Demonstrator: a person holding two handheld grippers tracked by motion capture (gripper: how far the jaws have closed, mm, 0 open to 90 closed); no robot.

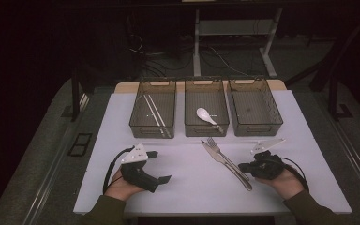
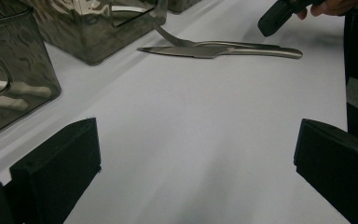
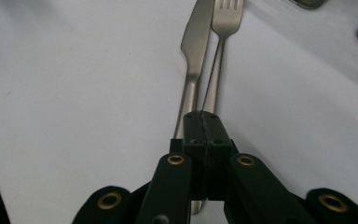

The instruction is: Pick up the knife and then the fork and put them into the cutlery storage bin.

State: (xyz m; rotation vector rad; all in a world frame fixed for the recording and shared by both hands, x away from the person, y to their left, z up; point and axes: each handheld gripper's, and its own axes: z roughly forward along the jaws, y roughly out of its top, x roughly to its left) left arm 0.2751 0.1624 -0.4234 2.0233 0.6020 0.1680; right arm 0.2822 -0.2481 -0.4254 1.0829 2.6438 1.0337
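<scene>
Three bins [image 1: 255, 123] – chopsticks [image 1: 153, 112], spoon [image 1: 206, 116], one empty.

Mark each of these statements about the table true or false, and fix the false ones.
1. The knife and fork lie side by side on the table. True.
2. The white spoon lies in the left bin. False: it lies in the middle bin.
3. The left gripper has its jaws wide apart, with nothing between them. True.
4. The right gripper has its jaws wide open. False: they are shut together, above the cutlery handles.
5. The right bin holds a fork. False: no cutlery shows in it.
</scene>
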